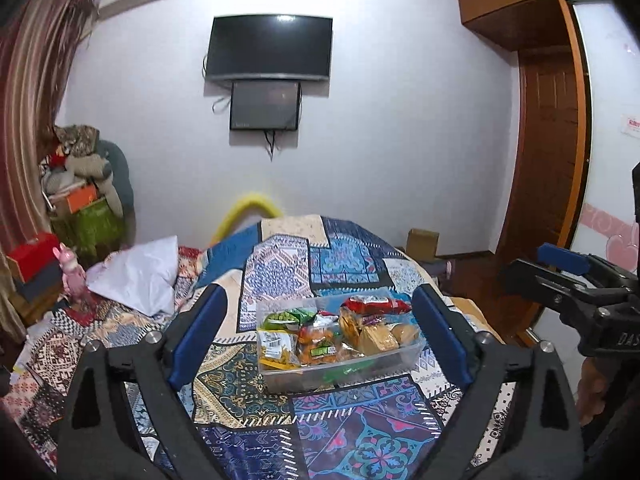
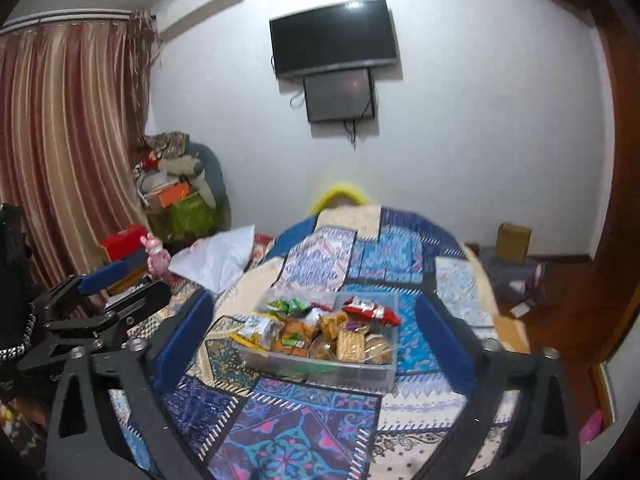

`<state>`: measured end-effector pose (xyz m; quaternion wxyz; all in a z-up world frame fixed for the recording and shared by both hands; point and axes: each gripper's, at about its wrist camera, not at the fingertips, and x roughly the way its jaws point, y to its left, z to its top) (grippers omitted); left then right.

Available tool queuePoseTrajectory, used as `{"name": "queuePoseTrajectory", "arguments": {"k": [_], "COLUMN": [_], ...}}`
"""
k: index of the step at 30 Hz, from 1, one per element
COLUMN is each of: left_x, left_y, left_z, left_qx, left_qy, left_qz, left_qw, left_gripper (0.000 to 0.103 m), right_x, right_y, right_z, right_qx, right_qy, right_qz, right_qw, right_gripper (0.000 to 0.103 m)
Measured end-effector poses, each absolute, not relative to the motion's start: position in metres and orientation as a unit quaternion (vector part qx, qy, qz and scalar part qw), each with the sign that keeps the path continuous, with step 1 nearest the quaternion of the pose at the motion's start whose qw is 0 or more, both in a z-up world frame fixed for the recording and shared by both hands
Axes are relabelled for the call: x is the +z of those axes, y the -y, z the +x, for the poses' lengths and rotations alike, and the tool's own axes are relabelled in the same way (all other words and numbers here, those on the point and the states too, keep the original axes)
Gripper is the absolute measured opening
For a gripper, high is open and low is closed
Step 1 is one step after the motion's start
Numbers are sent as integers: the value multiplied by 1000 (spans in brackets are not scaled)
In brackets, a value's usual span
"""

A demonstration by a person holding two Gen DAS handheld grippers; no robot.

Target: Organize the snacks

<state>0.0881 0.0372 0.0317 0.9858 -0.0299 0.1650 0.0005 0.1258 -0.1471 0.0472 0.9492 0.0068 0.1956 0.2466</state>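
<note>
Left wrist view: the left gripper (image 1: 318,336) hangs with jaws wide apart and empty, as does the right gripper (image 2: 312,340). Between and beyond both sets of fingers sits a clear plastic box (image 1: 404,360) of snack packets (image 1: 320,344) on the patterned quilt (image 1: 372,444). Packets look light, crinkly, slippery and crushable; best pinched by a sealed edge, gently.
</note>
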Motion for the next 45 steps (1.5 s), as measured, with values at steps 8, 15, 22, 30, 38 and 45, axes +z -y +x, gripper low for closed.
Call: {"name": "queuePoseTrajectory", "arguments": {"k": [8,15,22,30,38,45], "left_x": [35,32,31,30,30,28], "left_y": [-35,-34,-34,-32,-32,-31], "left_z": [69,63,59,60,60,61], "left_qx": [3,5,3,0,0,-1], "left_qy": [-153,-156,-158,-161,-161,-163], "left_qz": [-33,-35,-35,-35,-35,-34], "left_qw": [988,987,987,986,986,986], "left_gripper": [99,100,100,101,101,102], "right_x": [47,43,42,39,37,37], "right_y": [151,153,154,157,157,157], "right_z": [106,97,94,95,95,95], "right_qx": [228,229,227,225,222,218], "right_qy": [-177,-178,-175,-180,-184,-185], "right_qz": [-12,-13,-13,-7,-5,-9], "right_qw": [957,957,958,958,958,958], "right_gripper": [103,103,103,103,103,103]}}
